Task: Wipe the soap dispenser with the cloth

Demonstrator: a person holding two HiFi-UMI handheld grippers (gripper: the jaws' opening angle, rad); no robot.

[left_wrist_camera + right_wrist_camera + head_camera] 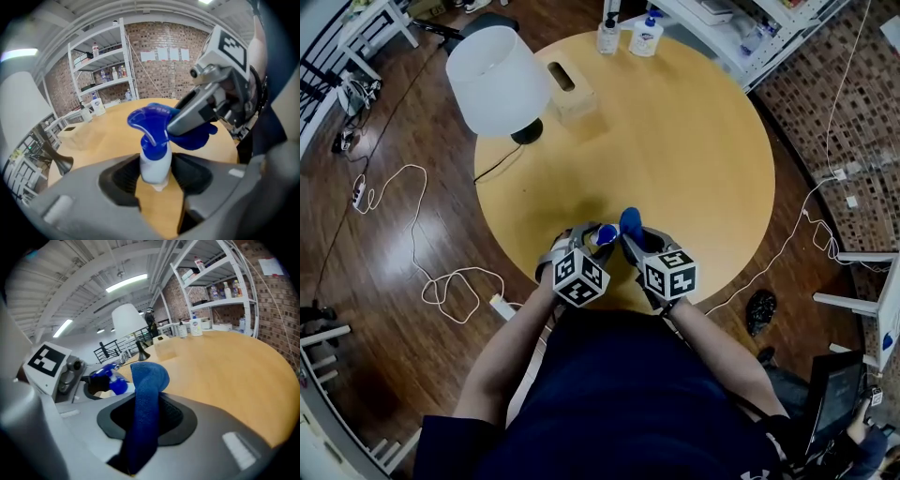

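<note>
My left gripper is shut on a white soap dispenser with a blue pump head, held above the round wooden table's near edge. My right gripper is shut on a folded blue cloth, whose rounded end rests against the pump head from the right. In the head view both grippers meet at the table's front, with the pump head and the cloth side by side. The right gripper view shows the dispenser in the left jaws to its left.
A white lamp and a tissue box stand at the back left of the table. Two other bottles stand at the far edge. White shelving rises behind. Cables lie on the floor at left.
</note>
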